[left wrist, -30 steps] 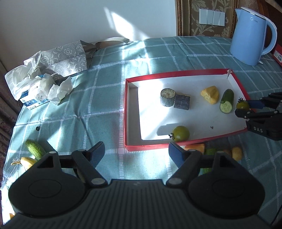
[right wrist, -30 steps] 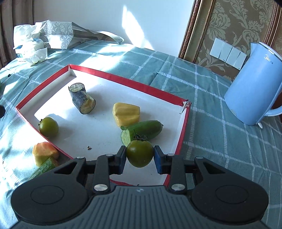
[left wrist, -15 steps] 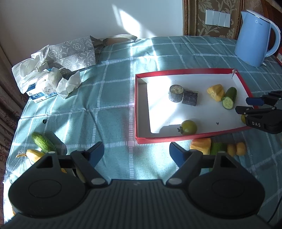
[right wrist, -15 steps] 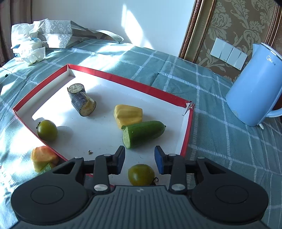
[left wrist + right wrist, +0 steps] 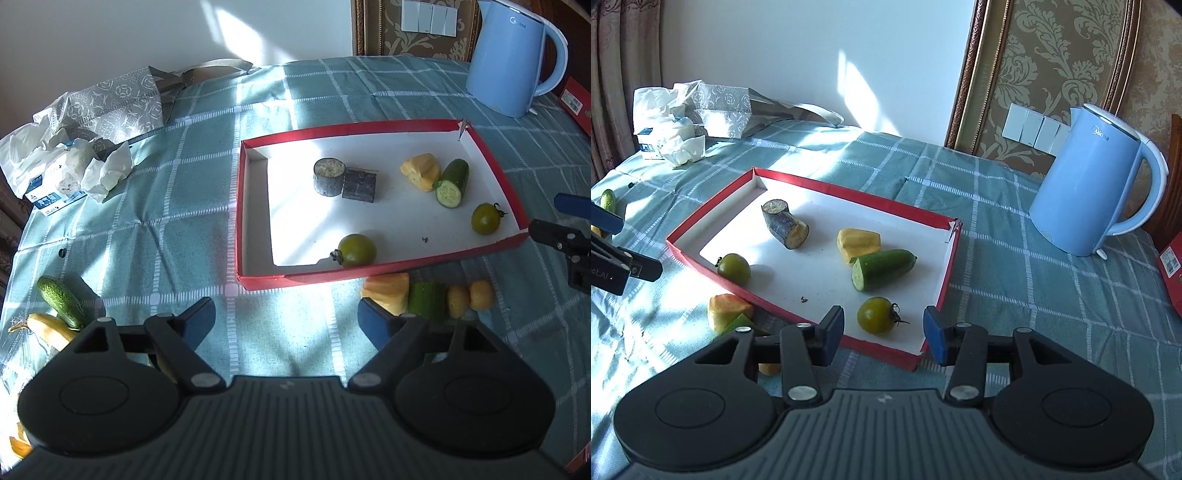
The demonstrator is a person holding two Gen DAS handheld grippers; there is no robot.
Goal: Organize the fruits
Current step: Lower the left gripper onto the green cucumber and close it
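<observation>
A red tray with a white floor holds two green tomatoes, a cucumber half, a yellow pepper piece and an eggplant piece. One green tomato lies free in the near corner, just beyond my right gripper, whose jaws are opening with nothing pressed between them. The other tomato rests by the front wall. My left gripper hovers over bare cloth in front of the tray, its jaws opening and empty. An orange piece and a green piece lie outside.
Two small yellow potatoes sit by the green piece. A cucumber and a yellow fruit lie at the left. A blue kettle stands behind the tray, tissues and a grey bag at the far left, a red box at the right edge.
My right gripper let go of the green tomato, which now lies in the tray's near corner. That gripper drew back and up with its jaws wider. The left jaws spread slightly.
</observation>
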